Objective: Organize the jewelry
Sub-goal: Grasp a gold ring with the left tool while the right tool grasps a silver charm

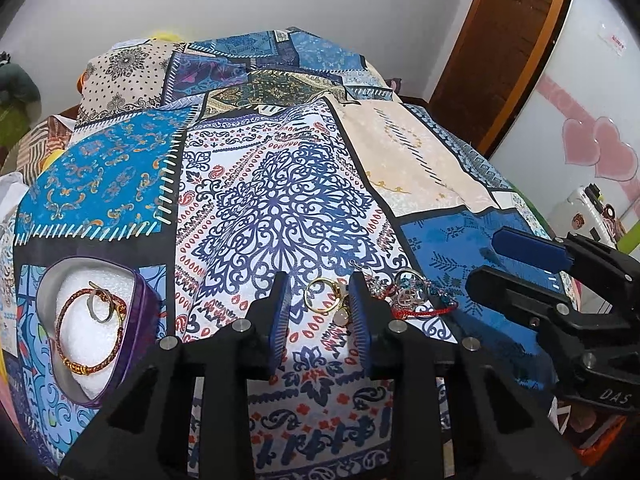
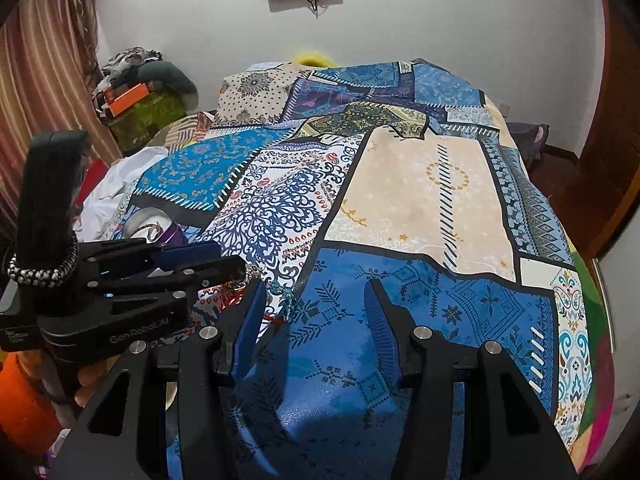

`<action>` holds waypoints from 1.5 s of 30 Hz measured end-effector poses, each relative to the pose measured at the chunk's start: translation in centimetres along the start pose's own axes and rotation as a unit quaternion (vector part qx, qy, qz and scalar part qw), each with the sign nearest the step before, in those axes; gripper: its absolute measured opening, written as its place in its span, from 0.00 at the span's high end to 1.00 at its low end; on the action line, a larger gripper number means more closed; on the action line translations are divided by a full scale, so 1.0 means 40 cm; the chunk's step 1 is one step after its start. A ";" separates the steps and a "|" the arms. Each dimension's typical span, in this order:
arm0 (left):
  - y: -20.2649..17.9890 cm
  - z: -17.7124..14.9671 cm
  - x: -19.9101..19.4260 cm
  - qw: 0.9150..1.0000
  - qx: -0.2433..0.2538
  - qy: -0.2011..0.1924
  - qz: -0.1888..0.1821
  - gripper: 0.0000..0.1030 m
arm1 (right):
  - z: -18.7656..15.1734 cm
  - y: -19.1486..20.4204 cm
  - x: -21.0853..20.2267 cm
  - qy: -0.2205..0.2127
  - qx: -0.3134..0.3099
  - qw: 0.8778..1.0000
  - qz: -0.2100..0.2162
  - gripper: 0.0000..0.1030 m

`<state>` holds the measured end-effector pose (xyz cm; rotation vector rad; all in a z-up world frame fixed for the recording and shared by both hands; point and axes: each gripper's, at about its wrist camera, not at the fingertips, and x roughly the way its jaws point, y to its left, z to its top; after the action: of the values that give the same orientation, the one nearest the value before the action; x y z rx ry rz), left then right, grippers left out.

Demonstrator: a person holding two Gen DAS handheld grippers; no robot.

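Observation:
A purple heart-shaped box (image 1: 136,320) with a white foam lining sits at the left on the bedspread. It holds a red-gold braided bracelet (image 1: 70,344) and a silver ring (image 1: 100,306). My left gripper (image 1: 320,292) is open, its fingers on either side of a gold ring (image 1: 320,296) in a small jewelry pile (image 1: 408,290) with a red cord and blue beaded pieces. My right gripper (image 2: 316,300) is open and empty over a blue patch; it also shows in the left wrist view (image 1: 516,258). The pile's edge (image 2: 280,300) shows beside its left finger.
A patchwork bedspread (image 1: 280,184) covers the bed. A wooden door (image 1: 500,40) and a white cabinet with pink hearts (image 1: 580,140) stand at the right. Clothes and an orange box (image 2: 128,98) are piled at the far left by a curtain.

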<state>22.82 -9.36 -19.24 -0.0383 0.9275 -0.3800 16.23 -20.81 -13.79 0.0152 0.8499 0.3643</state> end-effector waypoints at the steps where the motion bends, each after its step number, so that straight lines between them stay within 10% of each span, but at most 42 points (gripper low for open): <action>1: 0.000 -0.001 0.001 1.000 0.000 -0.001 0.001 0.80 | 0.000 0.002 0.000 -0.001 0.000 1.000 0.002 0.54; 11: 0.012 -0.010 -0.040 1.000 -0.002 -0.020 0.006 0.80 | 0.000 0.046 0.010 -0.001 -0.019 1.000 0.020 0.57; 19: 0.034 -0.020 -0.101 0.999 -0.008 -0.040 0.010 0.80 | 0.003 0.065 0.042 0.014 -0.023 0.999 0.044 0.84; 45: 0.021 -0.040 -0.190 0.997 -0.004 -0.073 0.018 0.80 | 0.026 0.061 -0.001 -0.008 0.002 0.999 0.047 0.87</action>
<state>17.74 -5.84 -14.50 -0.0564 0.7843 -0.3344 16.22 -18.38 -12.70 0.0614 0.8363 0.4500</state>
